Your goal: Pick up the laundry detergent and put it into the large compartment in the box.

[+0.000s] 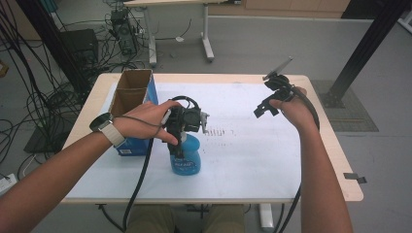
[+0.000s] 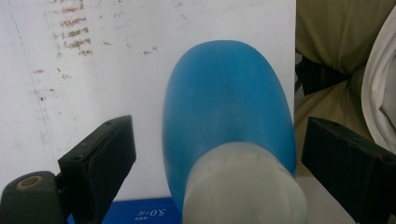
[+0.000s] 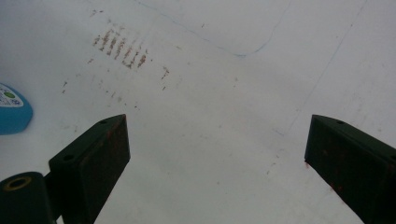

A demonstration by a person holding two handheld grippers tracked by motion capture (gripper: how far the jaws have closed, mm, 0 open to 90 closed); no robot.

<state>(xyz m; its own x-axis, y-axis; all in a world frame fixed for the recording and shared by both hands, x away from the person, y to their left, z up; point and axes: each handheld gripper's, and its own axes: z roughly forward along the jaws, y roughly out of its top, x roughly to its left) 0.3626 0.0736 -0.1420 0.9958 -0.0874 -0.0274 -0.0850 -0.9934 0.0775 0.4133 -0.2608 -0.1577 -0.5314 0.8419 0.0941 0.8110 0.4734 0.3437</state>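
Note:
A blue plastic bottle (image 1: 185,160) with a pale cap stands on the white sheet near the table's front. My left gripper (image 1: 180,143) comes down over its top. In the left gripper view the bottle (image 2: 224,93) and its cap (image 2: 243,182) sit between the two black jaws. Its fingers (image 2: 100,161) stand off the bottle, with a gap on each side, so the left gripper (image 2: 219,126) is open. My right gripper (image 1: 262,109) is held up over the right side of the table. In its own view the right gripper (image 3: 217,121) is open over bare sheet.
An open cardboard box with blue sides (image 1: 132,97) stands just left of the bottle, behind my left hand. Brownish smudges (image 3: 122,46) mark the white sheet (image 1: 243,150) mid-table. The table's front edge lies close to the bottle, with the person's lap (image 2: 336,42) beyond it.

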